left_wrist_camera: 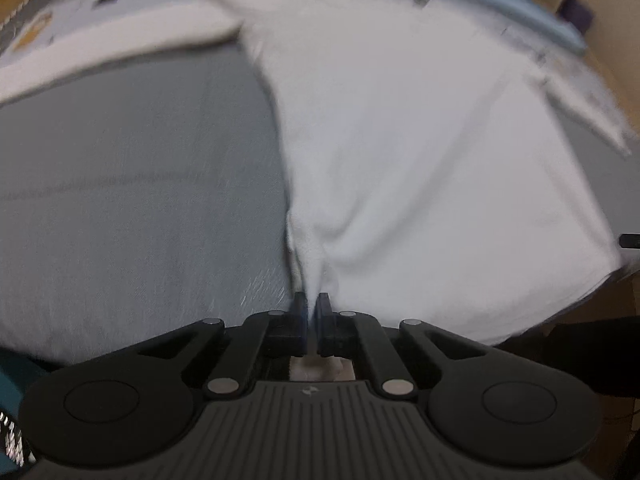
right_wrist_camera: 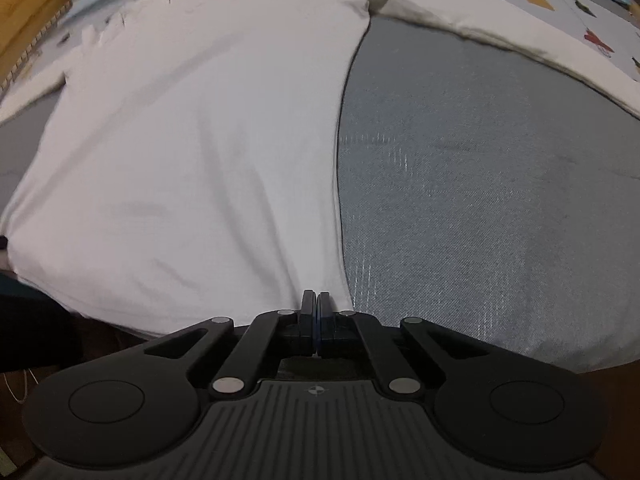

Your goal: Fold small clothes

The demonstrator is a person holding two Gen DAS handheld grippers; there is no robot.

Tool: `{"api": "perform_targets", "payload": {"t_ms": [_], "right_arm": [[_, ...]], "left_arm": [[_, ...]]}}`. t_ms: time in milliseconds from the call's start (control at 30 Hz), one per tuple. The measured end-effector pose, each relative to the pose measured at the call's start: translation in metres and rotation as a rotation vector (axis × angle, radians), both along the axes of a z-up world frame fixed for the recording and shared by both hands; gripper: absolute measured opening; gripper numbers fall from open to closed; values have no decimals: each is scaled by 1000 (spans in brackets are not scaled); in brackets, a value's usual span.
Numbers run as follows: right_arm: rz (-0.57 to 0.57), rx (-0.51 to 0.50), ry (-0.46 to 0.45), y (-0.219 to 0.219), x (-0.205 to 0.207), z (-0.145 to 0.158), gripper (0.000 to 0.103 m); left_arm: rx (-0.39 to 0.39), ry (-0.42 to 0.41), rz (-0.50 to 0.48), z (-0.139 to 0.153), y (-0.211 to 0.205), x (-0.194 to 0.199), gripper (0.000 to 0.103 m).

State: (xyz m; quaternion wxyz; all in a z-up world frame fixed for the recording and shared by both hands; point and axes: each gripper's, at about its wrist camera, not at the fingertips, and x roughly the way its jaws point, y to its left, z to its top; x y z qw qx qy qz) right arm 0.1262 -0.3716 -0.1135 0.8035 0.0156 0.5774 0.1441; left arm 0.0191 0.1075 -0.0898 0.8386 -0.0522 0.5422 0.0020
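Where the near hem bunches at the bottom centre of each wrist view, the left gripper (left_wrist_camera: 312,303) has its jaws pinched on a peaked tuft of the white shirt (left_wrist_camera: 400,140), and the right gripper (right_wrist_camera: 316,302) has its jaws closed on the hem at the opposite corner. Beyond them the shirt lies spread flat over the grey bed (right_wrist_camera: 480,180), sleeves out toward the patterned blanket (right_wrist_camera: 580,20) at the top of frame. Light, limp and soft, it will likely sag between grips, so the two hem corners look the best hold.

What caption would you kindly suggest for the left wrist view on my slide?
Left gripper shut on a corner of the white shirt spread on the grey surface.
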Motion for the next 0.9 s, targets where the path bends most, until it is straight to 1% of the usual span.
{"api": "perform_targets", "payload": {"t_ms": [33, 67, 100, 133, 167, 200, 233, 267, 300, 333, 367, 400, 433, 467, 500, 533, 567, 600, 667, 733, 767, 800, 867, 900], "right_arm": [[-42, 11, -24, -8, -1, 6, 0], [-91, 20, -32, -17, -2, 9, 0], [-141, 11, -26, -27, -1, 9, 0], [-181, -28, -12, -34, -1, 5, 0], [-197, -68, 4, -37, 0, 1, 0], [-202, -91, 19, -38, 0, -3, 0], [-201, -99, 22, -38, 0, -6, 0], [-195, -92, 0, -37, -1, -3, 0], [-183, -61, -41, -36, -2, 3, 0], [-173, -21, -66, -33, -5, 9, 3], [-163, 23, -80, -31, -6, 12, 3], [-145, 64, -76, -27, -6, 13, 5], [-128, 77, -66, -22, -6, 11, 11], [-108, 77, -53, -17, -5, 8, 15], [-85, 61, -33, -12, -3, 3, 21], [-65, 41, -13, -8, 0, -4, 24], [-53, 24, 6, -4, 2, -8, 24], [-41, 13, 26, -1, 4, -13, 24], [-27, 8, 32, 4, 6, -15, 24], [-22, 0, 37, 4, 4, -15, 24], [-20, -1, 40, 5, 2, -16, 22], [-17, -5, 38, 5, -1, -14, 0], [-30, 16, 25, 3, -2, -7, 0], [-53, 23, 6, 0, -4, -2, 0]], "left_arm": [[-14, -18, 2, 5, 1, -3, 4], [-7, -8, 7, 5, 2, -4, 4], [18, 33, 16, -1, 3, -5, 4], [29, 80, 25, -7, 5, -6, 4], [24, 104, 29, -9, 4, -8, 4], [20, 96, 29, -6, 4, -10, 4], [11, 65, 26, 1, 3, -12, 5], [-1, 40, 26, 6, 2, -13, 5], [-17, 15, 32, 12, 3, -16, 6], [-27, 5, 39, 15, 4, -18, 6], [-30, 5, 47, 17, 5, -20, 7], [-28, 9, 53, 17, 6, -22, 8], [-26, 14, 57, 13, 5, -20, 11], [-21, 20, 62, 12, 2, -19, 14], [-19, 25, 61, 11, 2, -20, 15], [-19, 30, 60, 10, 2, -18, 16], [-23, 34, 60, 10, 1, -20, 18], [-27, 34, 64, 1, -1, -10, 20], [-33, 35, 76, -7, 0, -1, 30], [-39, 56, 88, -13, 1, 4, 30], [-38, 71, 86, -16, 3, 5, 30], [-35, 87, 84, -18, 4, 6, 30], [-34, 104, 77, -21, 6, 6, 29], [-32, 109, 72, -22, 6, 5, 23]]}}
